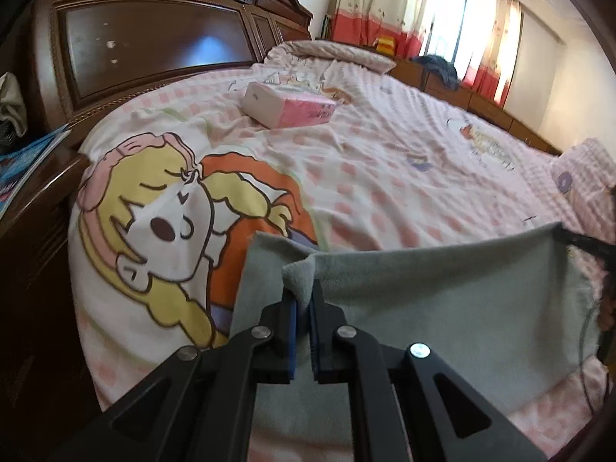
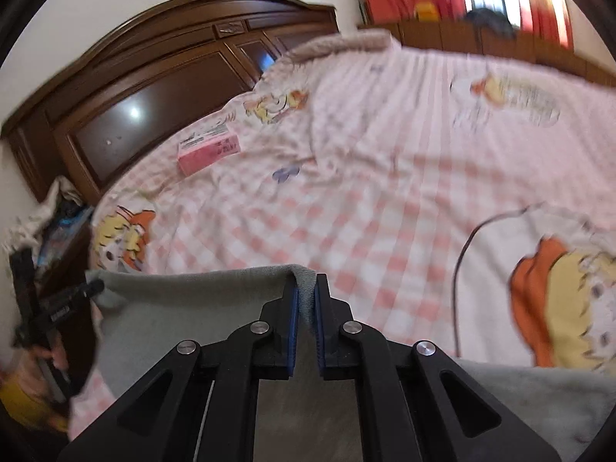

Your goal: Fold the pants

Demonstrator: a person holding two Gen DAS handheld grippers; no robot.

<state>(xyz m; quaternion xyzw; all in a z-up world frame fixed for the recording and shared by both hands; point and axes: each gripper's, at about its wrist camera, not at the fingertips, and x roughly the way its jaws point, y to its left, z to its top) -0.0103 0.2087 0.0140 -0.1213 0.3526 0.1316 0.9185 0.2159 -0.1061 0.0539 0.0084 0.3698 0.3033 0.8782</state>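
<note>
The grey fleece pants (image 1: pixel 442 308) hang stretched between both grippers above the bed. My left gripper (image 1: pixel 304 288) is shut on one corner of the cloth, a small fold bunched between its blue pads. My right gripper (image 2: pixel 305 288) is shut on the other corner of the pants (image 2: pixel 184 308). In the right wrist view the left gripper (image 2: pixel 90 287) shows at the far left edge, held by a hand. In the left wrist view the right gripper's tip (image 1: pixel 577 240) pokes in at the right edge. More grey cloth (image 2: pixel 539 400) lies at the lower right.
The bed (image 1: pixel 385 161) has a pink checked cartoon sheet. A pink tissue box (image 1: pixel 288 104) lies near the dark wooden headboard (image 1: pixel 154 38). A nightstand with a blue magazine (image 1: pixel 27 165) stands left. A dark cable (image 2: pixel 462 254) crosses the sheet. Folded bedding (image 1: pixel 331 52) sits at the far end.
</note>
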